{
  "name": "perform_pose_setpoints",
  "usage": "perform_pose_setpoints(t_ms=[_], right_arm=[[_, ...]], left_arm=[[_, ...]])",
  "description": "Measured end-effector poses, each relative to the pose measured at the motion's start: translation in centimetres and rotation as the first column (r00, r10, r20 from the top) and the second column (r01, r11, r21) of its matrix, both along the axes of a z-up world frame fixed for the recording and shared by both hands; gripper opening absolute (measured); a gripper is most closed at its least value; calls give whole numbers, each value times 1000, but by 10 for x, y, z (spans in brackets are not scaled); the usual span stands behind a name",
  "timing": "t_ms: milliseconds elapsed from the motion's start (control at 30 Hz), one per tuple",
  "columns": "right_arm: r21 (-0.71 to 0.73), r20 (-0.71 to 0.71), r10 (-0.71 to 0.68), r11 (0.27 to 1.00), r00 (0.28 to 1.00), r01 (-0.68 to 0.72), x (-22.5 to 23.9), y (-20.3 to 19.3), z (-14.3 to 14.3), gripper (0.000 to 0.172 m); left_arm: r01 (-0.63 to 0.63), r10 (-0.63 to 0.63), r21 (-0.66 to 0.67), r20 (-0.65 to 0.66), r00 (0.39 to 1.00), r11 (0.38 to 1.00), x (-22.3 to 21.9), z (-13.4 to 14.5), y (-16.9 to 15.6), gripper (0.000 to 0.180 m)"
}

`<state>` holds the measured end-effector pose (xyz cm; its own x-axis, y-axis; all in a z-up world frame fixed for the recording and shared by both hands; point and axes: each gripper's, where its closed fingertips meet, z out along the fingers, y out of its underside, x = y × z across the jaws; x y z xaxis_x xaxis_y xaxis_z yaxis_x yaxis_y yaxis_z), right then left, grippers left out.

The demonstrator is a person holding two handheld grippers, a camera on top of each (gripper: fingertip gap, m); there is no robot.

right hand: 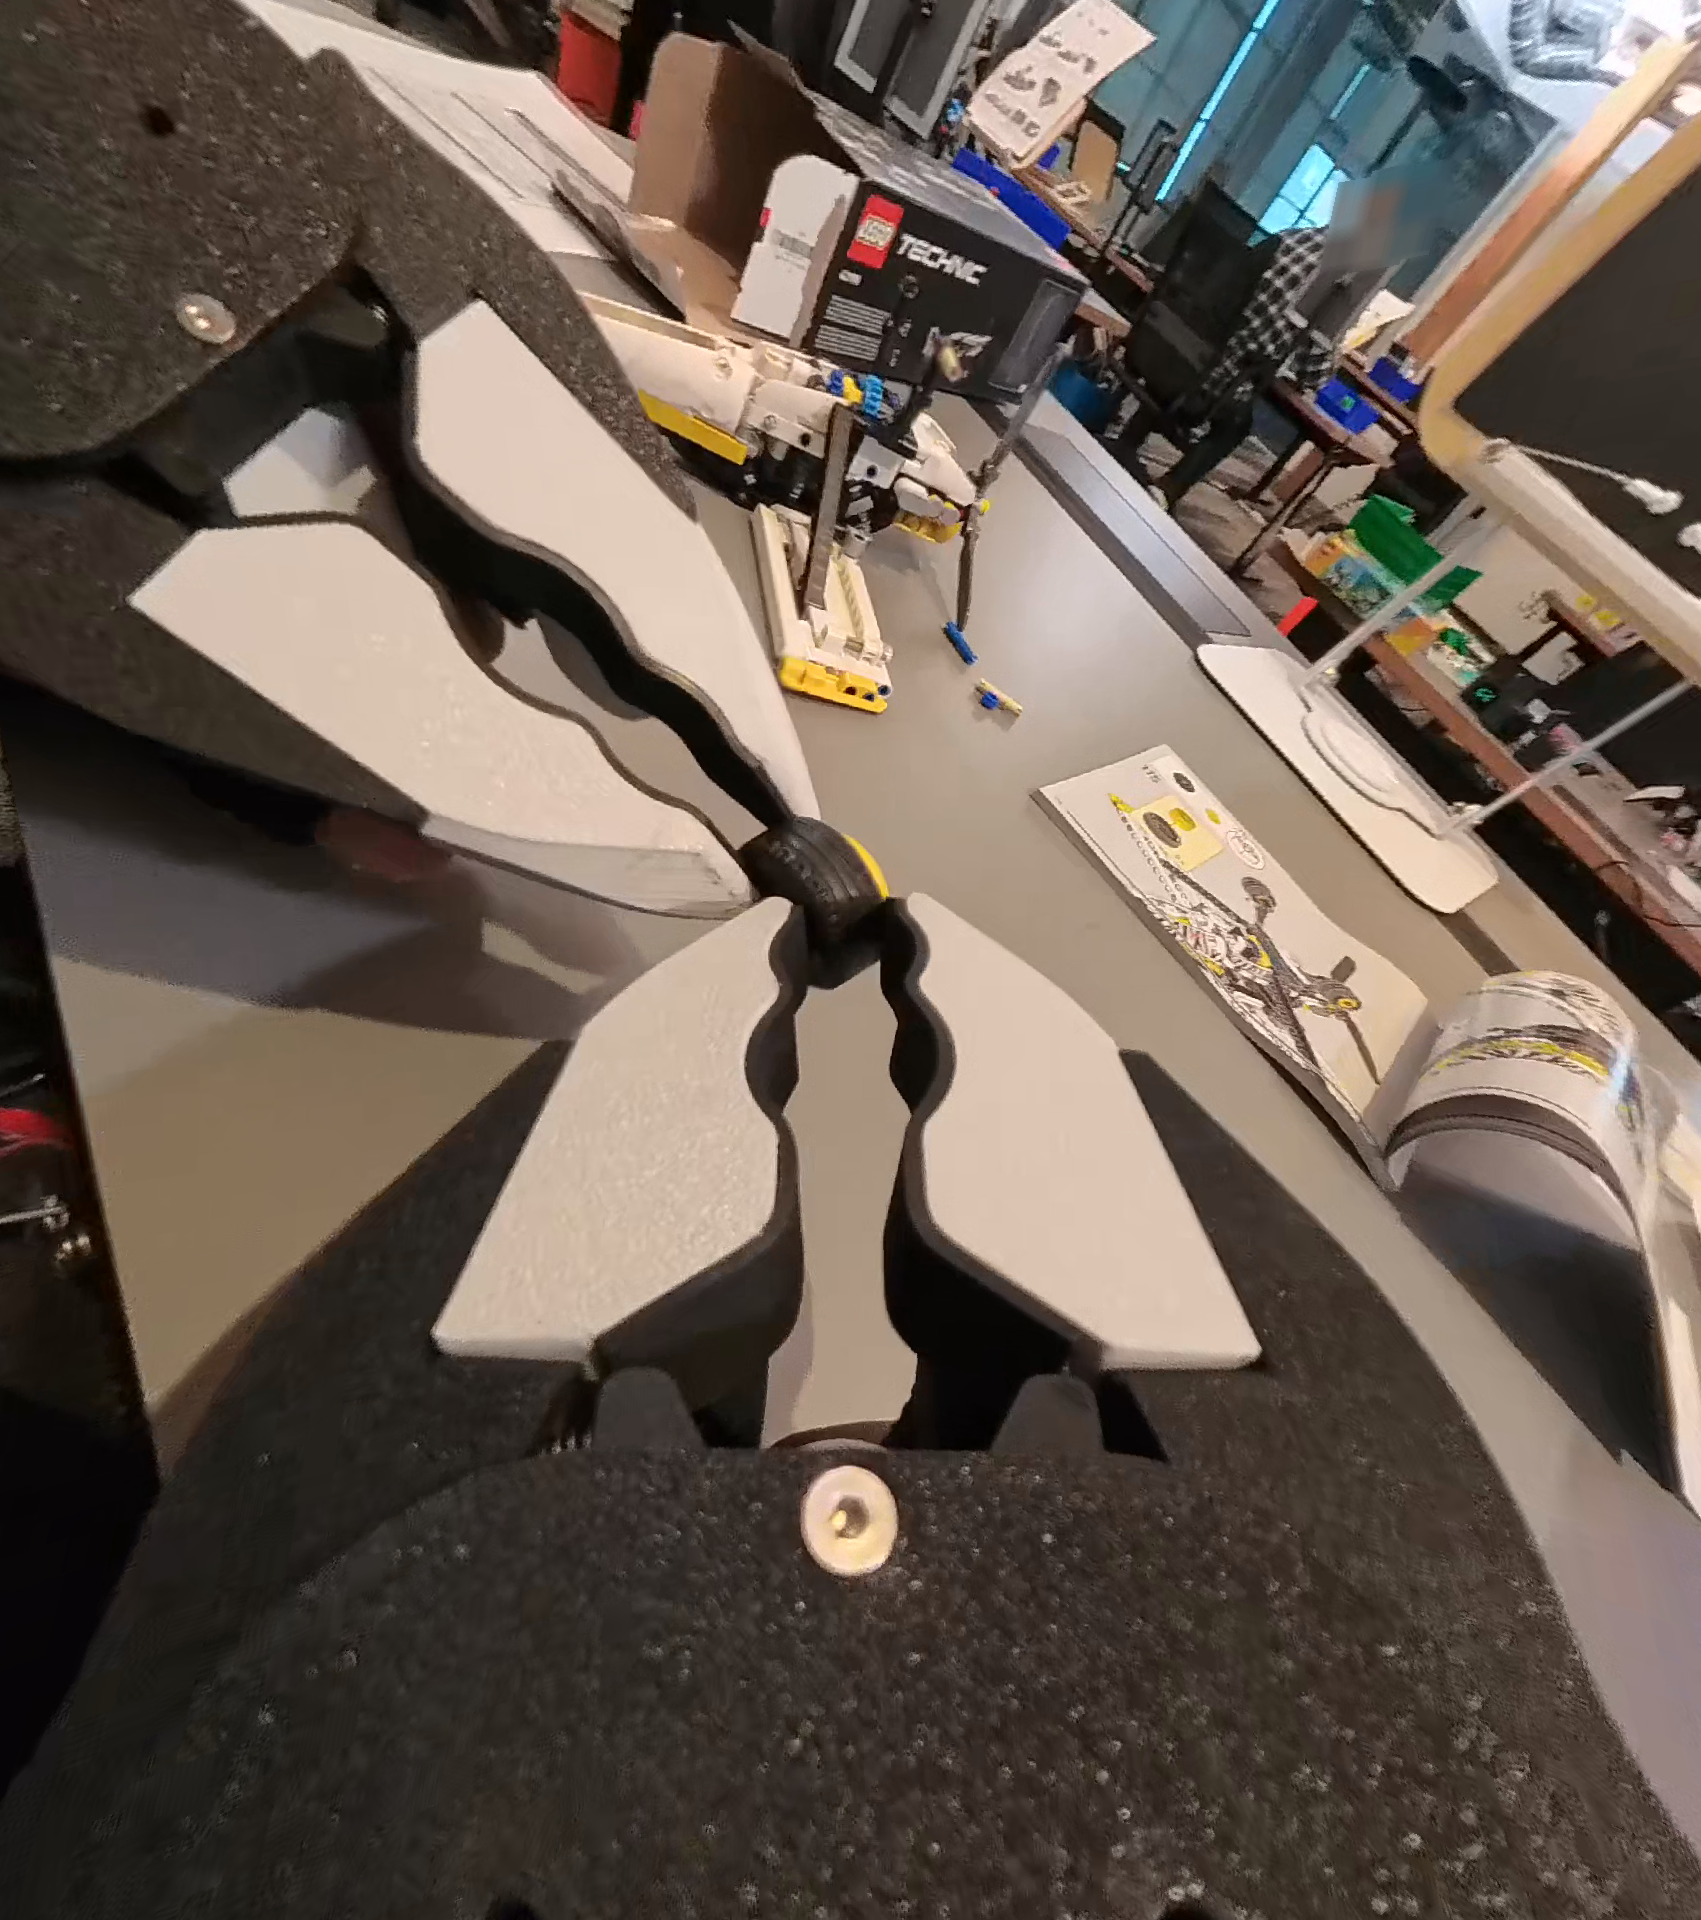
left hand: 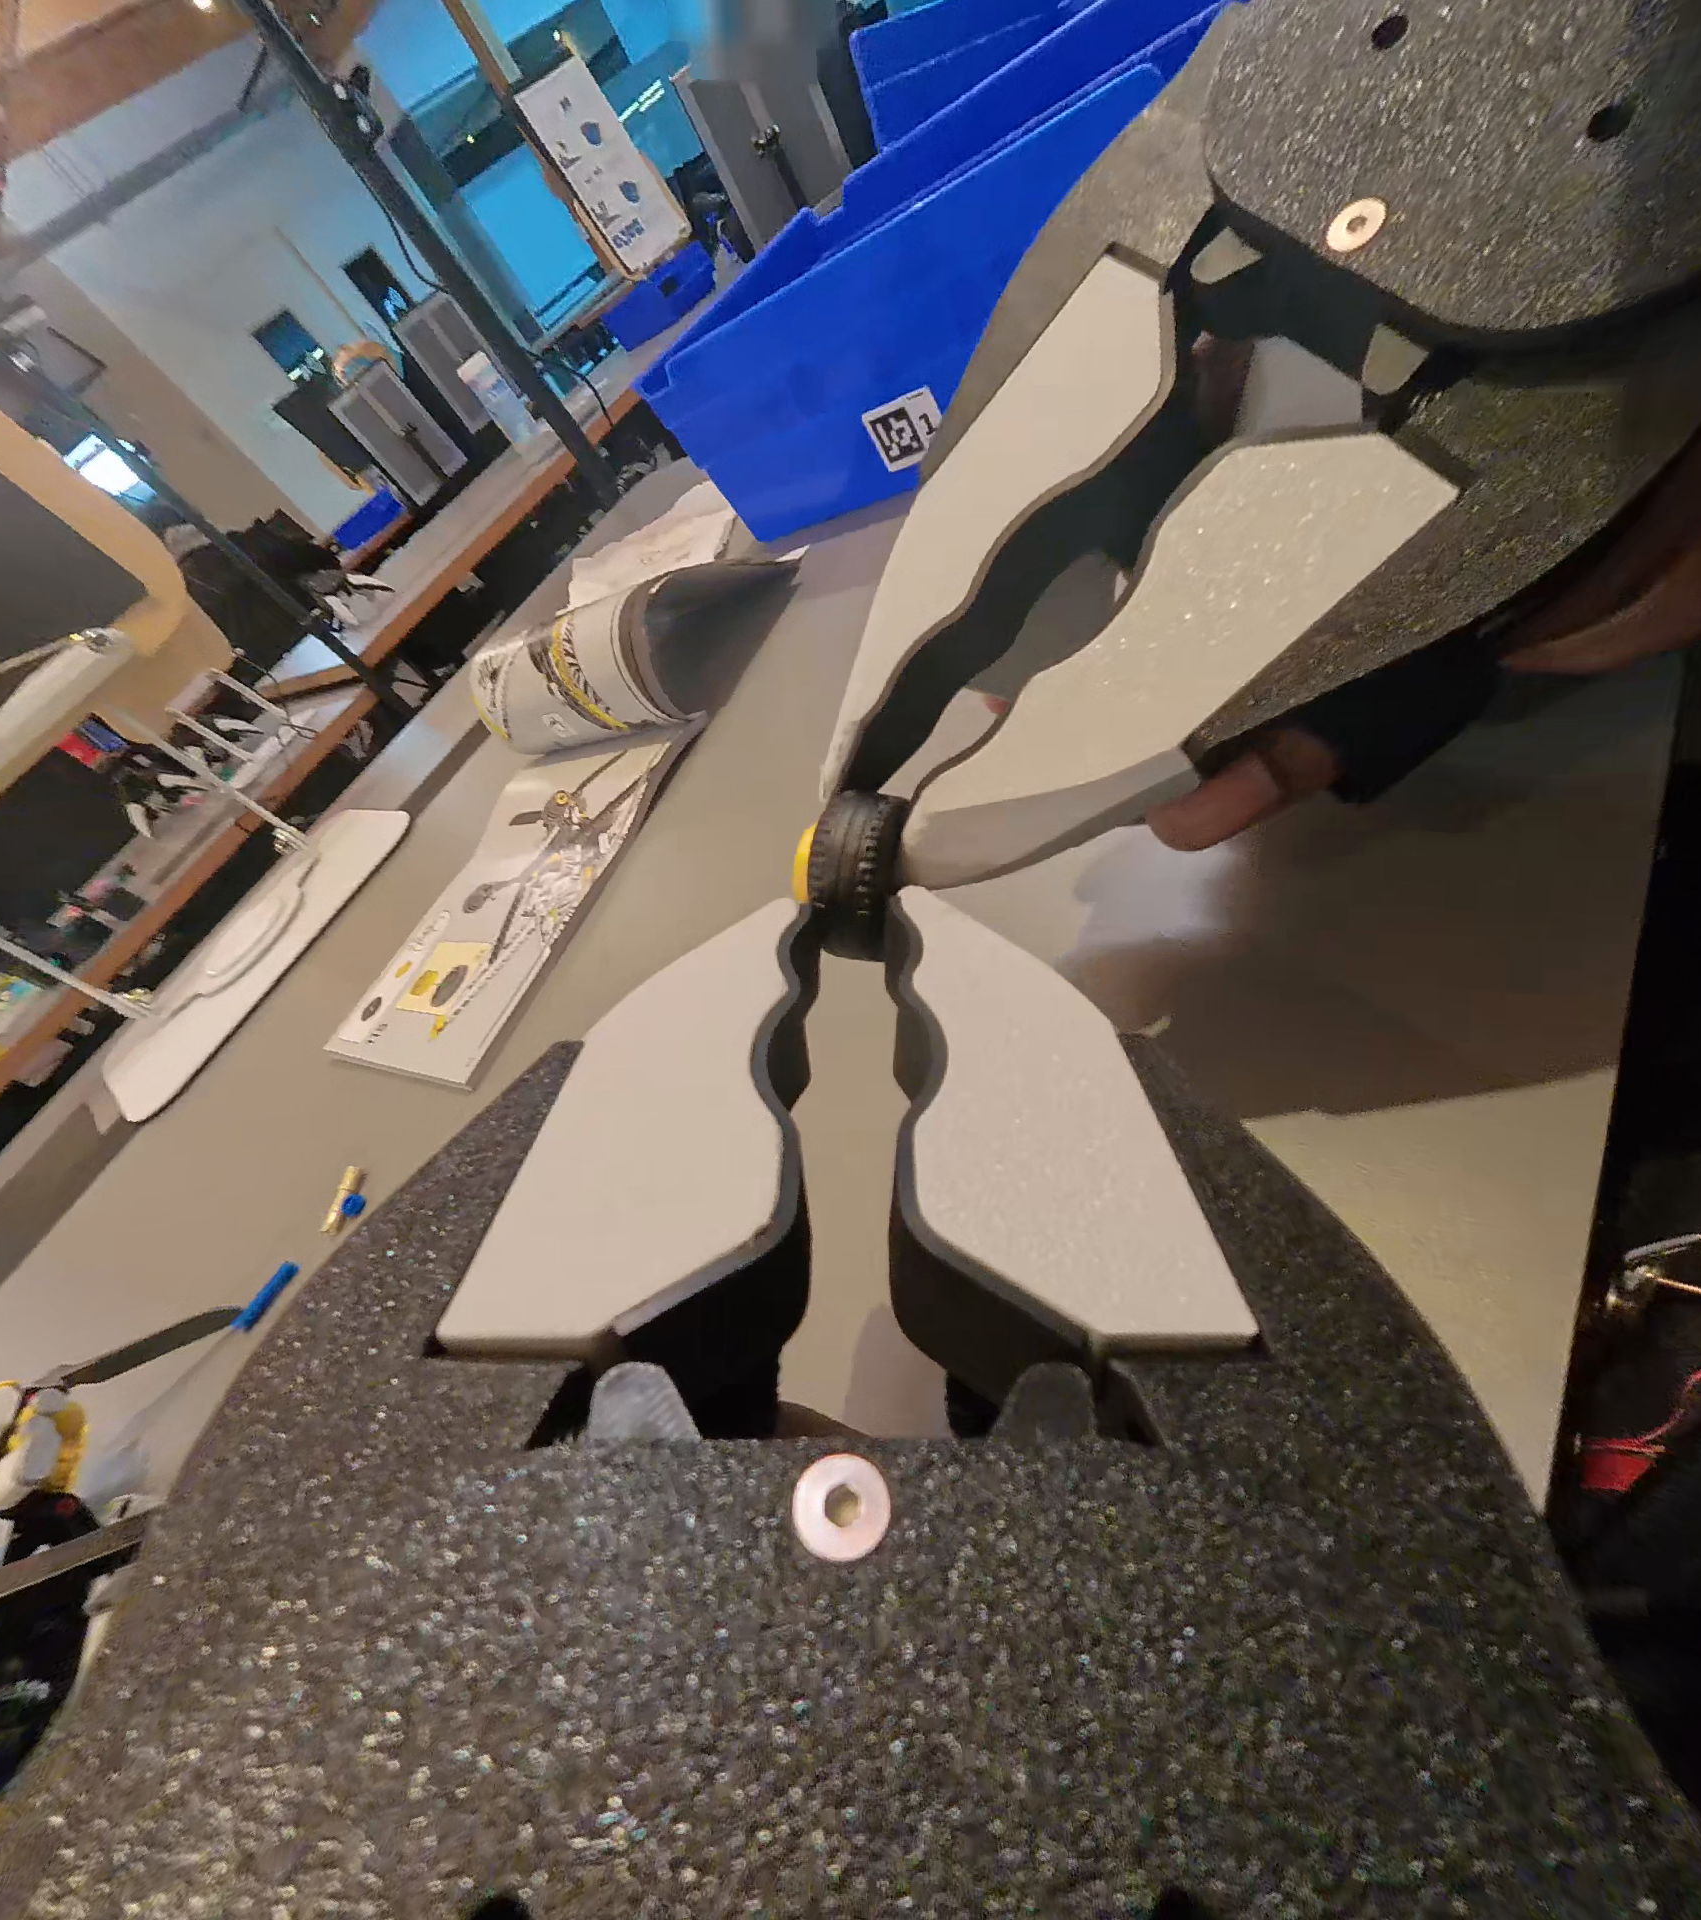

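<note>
A small black tyre on a yellow hub (left hand: 851, 873) is held above the grey table (left hand: 700, 831) between both grippers. My left gripper (left hand: 846, 930) pinches its lower part with both pads against the rubber. My right gripper (left hand: 877, 795) comes in from the upper right and clamps the upper part of the same wheel. In the right wrist view the wheel (right hand: 820, 883) sits between the right gripper's tips (right hand: 841, 930), and the left gripper (right hand: 758, 831) grips it from the upper left. A gloved hand (left hand: 1345, 727) holds the right gripper.
An open instruction booklet (left hand: 513, 914) with a curled page lies on the table, a white stand base (left hand: 254, 935) beside it. Blue bins (left hand: 825, 343) stand behind. A part-built white and yellow model (right hand: 825, 447), a black box (right hand: 939, 291) and small loose parts (right hand: 997, 696) lie farther off. The tips of both grippers are at nearly the same place.
</note>
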<state>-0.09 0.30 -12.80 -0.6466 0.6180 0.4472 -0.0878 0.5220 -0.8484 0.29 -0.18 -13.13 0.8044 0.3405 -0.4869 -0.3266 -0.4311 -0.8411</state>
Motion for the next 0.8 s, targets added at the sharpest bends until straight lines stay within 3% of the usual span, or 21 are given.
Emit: perform_pose_setpoints(t_ms=[367, 467, 633, 800], right_arm=[[-25, 40, -80, 996, 996, 81, -2, 2, -6, 11], [24, 17, -6, 1000, 1000, 6, -3, -2, -10, 14], [127, -19, 132, 984, 991, -128, 4, -4, -14, 15], [173, -37, 182, 970, 983, -173, 6, -4, -13, 15]], left_arm=[[4, -8, -65, -59, 998, 998, 5, -6, 2, 11], [40, -40, -47, 12, 999, 998, 1, -9, -4, 12], [90, -90, -45, 9, 996, 995, 7, -9, -6, 13], [119, -118, -18, 36, 992, 993, 10, -6, -6, 13]])
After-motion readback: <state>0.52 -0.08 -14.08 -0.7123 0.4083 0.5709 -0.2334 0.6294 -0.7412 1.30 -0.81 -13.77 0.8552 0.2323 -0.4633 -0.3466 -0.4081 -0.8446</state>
